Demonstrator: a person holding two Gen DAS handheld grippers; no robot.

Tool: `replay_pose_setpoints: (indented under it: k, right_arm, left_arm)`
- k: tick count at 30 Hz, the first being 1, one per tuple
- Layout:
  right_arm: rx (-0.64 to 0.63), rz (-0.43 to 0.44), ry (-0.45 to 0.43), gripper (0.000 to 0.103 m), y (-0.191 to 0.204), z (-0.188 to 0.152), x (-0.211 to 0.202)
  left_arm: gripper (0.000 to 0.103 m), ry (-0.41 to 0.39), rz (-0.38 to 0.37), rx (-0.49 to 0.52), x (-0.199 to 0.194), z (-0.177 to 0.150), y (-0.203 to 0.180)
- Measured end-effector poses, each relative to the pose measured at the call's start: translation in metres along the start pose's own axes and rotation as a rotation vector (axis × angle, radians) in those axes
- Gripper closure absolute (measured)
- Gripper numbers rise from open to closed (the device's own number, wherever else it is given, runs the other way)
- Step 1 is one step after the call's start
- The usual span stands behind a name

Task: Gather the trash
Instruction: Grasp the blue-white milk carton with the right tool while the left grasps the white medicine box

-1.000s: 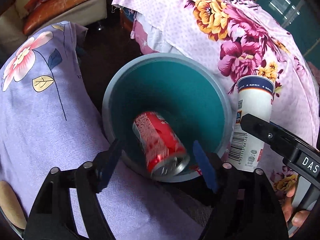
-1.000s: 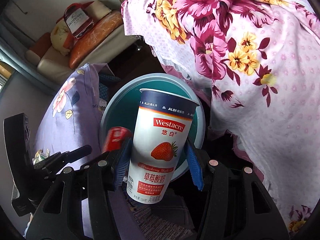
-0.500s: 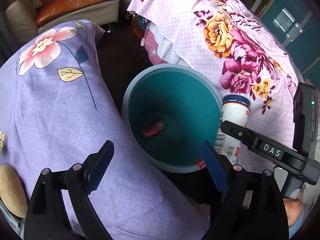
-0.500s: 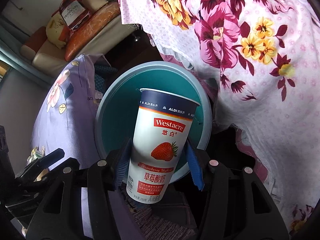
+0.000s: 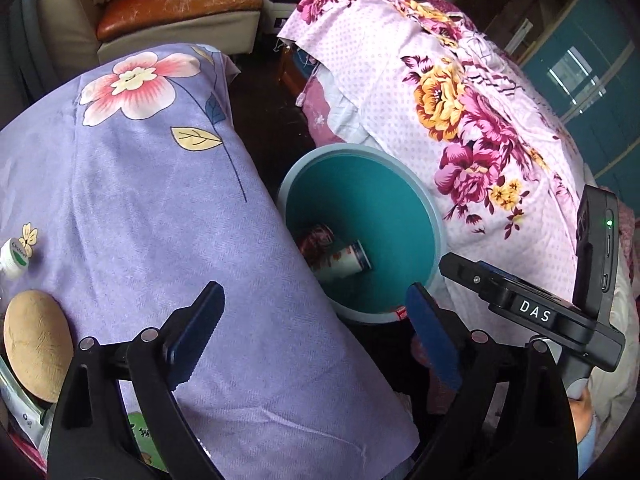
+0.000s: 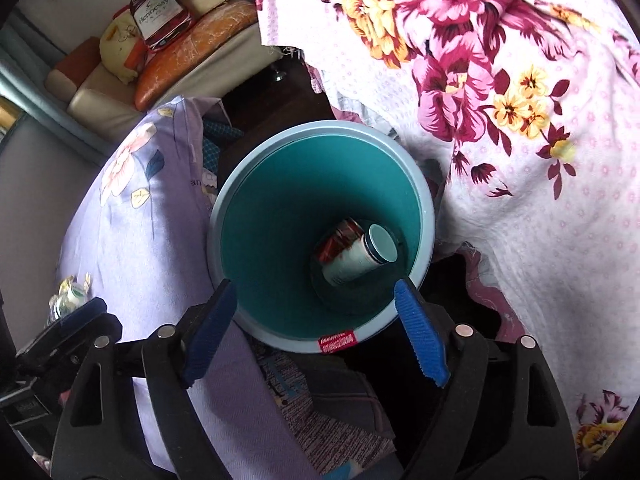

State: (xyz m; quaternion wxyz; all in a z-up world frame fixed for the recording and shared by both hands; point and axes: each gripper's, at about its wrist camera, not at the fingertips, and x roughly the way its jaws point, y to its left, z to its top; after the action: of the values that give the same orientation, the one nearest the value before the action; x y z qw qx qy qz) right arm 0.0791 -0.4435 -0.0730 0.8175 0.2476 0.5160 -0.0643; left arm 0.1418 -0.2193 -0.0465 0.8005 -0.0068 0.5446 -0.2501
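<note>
Your teal bin [image 6: 256, 216] stands between lilac cloth [image 5: 140, 220] and pink floral cloth [image 5: 460, 120]; red can [image 6: 340, 240] half-hidden under cup [image 6: 356, 260]. Your left gripper [image 5: 312, 336] and right gripper [image 6: 316, 320]: jaws opening, nothing between.

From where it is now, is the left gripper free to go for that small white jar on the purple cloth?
Probably yes. The left gripper has nothing between its opening jaws, and the white jar sits uncovered on the purple cloth, with bare cloth between them.

A purple flower cloth [image 5: 152, 208] fills the nine o'clock side. A pink flower cloth [image 5: 472, 120] lies at two o'clock. A sofa [image 5: 172, 4] sits at eleven o'clock. A round tan thing [image 5: 36, 344] rests at eight o'clock.
</note>
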Motion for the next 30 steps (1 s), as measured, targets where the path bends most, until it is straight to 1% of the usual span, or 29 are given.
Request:
replay_pose_setpoints:
  k: [3, 6, 9, 12, 17, 20, 25, 30]
  right_arm:
    - [-0.045, -0.002, -0.004, 0.022, 0.014, -0.010, -0.007]
    - [-0.161, -0.001, -0.011, 0.022, 0.042, -0.024, -0.015]
    - [-0.231, 0.018, -0.003, 0.022, 0.066, -0.038, -0.022]
    - [-0.277, 0.025, 0.010, 0.022, 0.087, -0.048, -0.025]
    - [-0.356, 0.038, 0.017, 0.022, 0.127, -0.068, -0.037]
    - [-0.414, 0.059, 0.029, 0.022, 0.151, -0.083, -0.045]
    - [-0.578, 0.094, 0.079, 0.022, 0.196, -0.113, -0.051]
    - [-0.756, 0.134, 0.152, 0.022, 0.242, -0.150, -0.047]
  left_arm:
    - [0.011, -0.015, 0.006, -0.010, -0.016, -0.011, 0.011]
    - [0.010, -0.034, 0.021, -0.017, -0.034, -0.023, 0.022]
    - [0.010, -0.048, 0.039, -0.018, -0.052, -0.037, 0.035]
    - [0.010, -0.063, 0.061, -0.029, -0.072, -0.052, 0.053]
    - [0.010, -0.090, 0.074, -0.053, -0.107, -0.079, 0.083]
    - [0.010, -0.105, 0.088, -0.063, -0.129, -0.095, 0.102]
    - [0.010, -0.135, 0.132, -0.082, -0.160, -0.125, 0.138]
    - [0.010, -0.143, 0.182, -0.102, -0.177, -0.153, 0.172]
